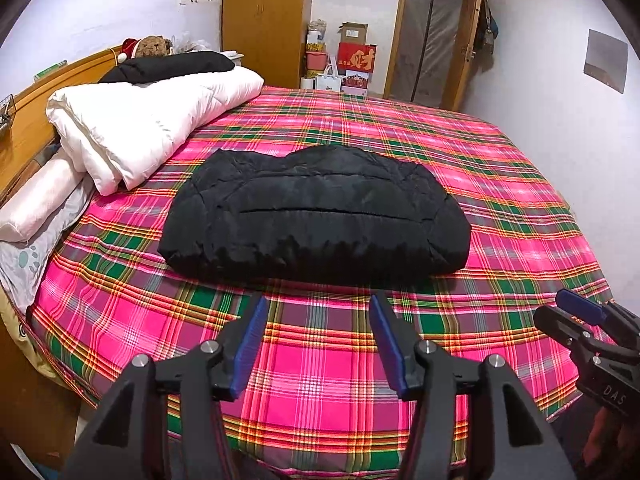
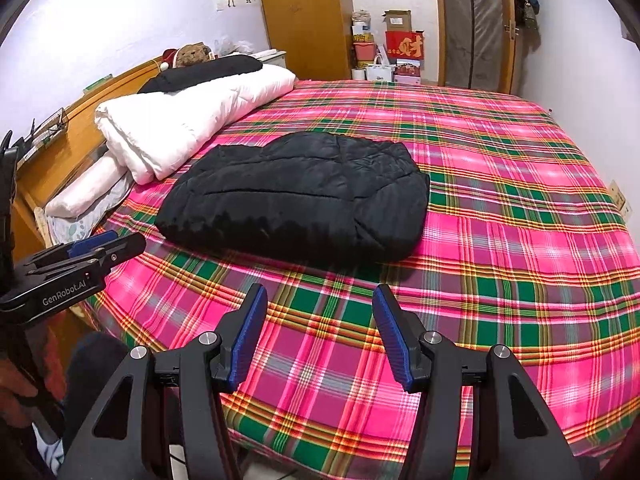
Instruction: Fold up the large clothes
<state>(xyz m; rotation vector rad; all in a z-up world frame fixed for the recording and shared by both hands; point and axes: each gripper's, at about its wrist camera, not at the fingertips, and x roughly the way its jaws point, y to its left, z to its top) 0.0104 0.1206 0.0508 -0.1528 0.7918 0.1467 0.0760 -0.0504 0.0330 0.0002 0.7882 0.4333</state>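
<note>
A black puffy jacket (image 1: 316, 212) lies folded into a compact bundle on the pink plaid bedsheet (image 1: 320, 360); it also shows in the right wrist view (image 2: 296, 204). My left gripper (image 1: 318, 308) is open and empty, above the sheet just in front of the jacket's near edge, not touching it. My right gripper (image 2: 320, 300) is open and empty, in front of the jacket's right part. The right gripper also shows at the right edge of the left wrist view (image 1: 580, 316), and the left gripper at the left edge of the right wrist view (image 2: 108, 246).
A folded white duvet (image 1: 148, 120) with a black garment (image 1: 172, 66) on top lies along the wooden headboard (image 1: 24, 132) at the left. White pillows (image 1: 40, 204) lie beside it. A wardrobe (image 1: 264, 20), boxes (image 1: 356, 60) and a door (image 1: 436, 32) stand beyond the bed.
</note>
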